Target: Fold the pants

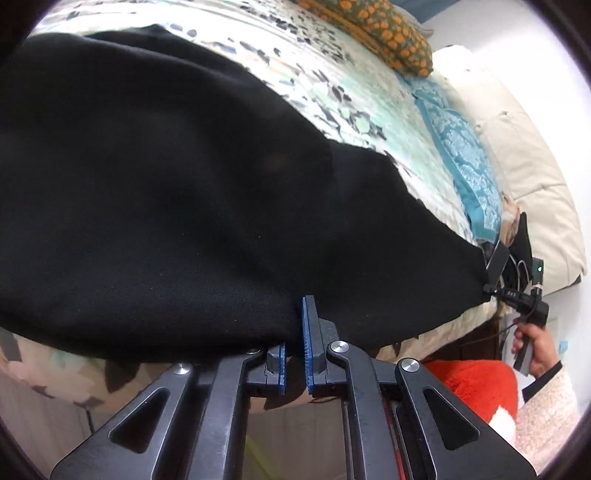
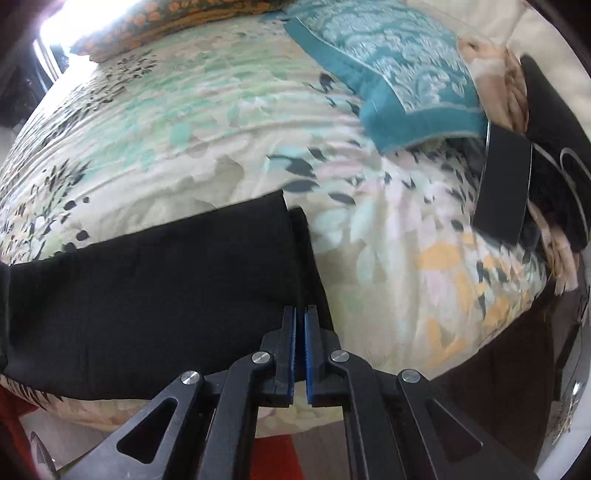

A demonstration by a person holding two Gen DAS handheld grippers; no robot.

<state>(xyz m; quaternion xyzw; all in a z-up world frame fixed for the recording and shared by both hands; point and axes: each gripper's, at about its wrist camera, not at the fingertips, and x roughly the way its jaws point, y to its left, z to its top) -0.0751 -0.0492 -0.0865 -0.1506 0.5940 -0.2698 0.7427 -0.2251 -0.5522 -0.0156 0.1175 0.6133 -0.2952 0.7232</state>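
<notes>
The black pants lie spread on a floral bedspread. My left gripper is shut on the near edge of the pants; the cloth covers its left finger. In the right wrist view the leg end of the pants lies flat on the bedspread. My right gripper is shut on the near corner of that leg end, with cloth between the blue pads. The right gripper also shows in the left wrist view, at the far end of the pants, held by a hand.
A teal patterned pillow and an orange-flowered pillow lie at the far side of the bed. A black phone and dark items lie at the right edge. A cream quilt is beyond. Red cloth is below the bed's edge.
</notes>
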